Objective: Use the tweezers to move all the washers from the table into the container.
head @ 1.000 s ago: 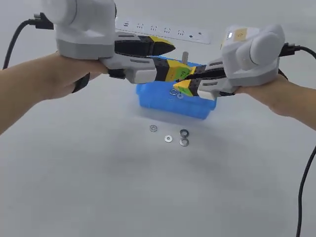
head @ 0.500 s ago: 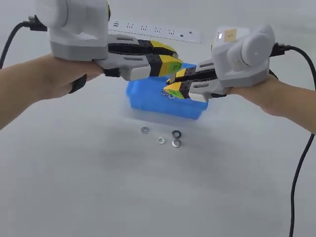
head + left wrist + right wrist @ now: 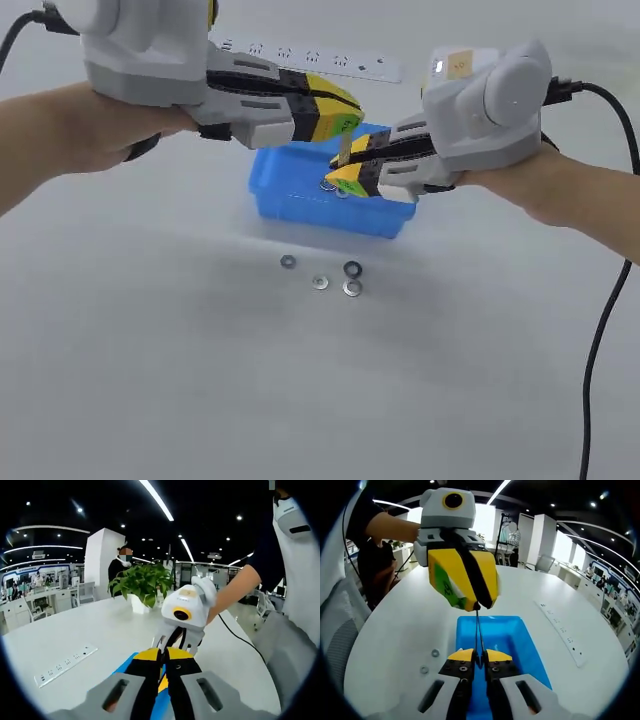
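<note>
Tweezers (image 3: 477,630) are pinned at both ends. They're two thin dark metal blades, running straight from your left gripper (image 3: 477,605) down into your right gripper (image 3: 479,657).

Right jaws: yellow wedge pads pressed together on the lower end of the blades, with only a hairline between them. Left jaws: blunt yellow-and-green block, closed onto the upper end. In the left gripper view your left gripper (image 3: 163,653) has its black-and-yellow tips together, and the right gripper (image 3: 173,641) sits just ahead of them, nose to nose.

In the head view the tweezers (image 3: 345,150) stand roughly upright between the left gripper (image 3: 348,116) and the right gripper (image 3: 342,180).

The container (image 3: 506,641) is a shallow blue plastic rectangle with smooth walls. It lies directly under and ahead of your right jaws. A couple of small metal rings lie inside the container (image 3: 300,200), right below the right tips.

Four washers (image 3: 320,283) are on the table (image 3: 150,360): flat shiny rings in a loose cluster, on your side of the container and below both jaw sets. The table is matte white and smooth.

A long white power strip (image 3: 305,58) lies beyond the container, past the left jaws.
</note>
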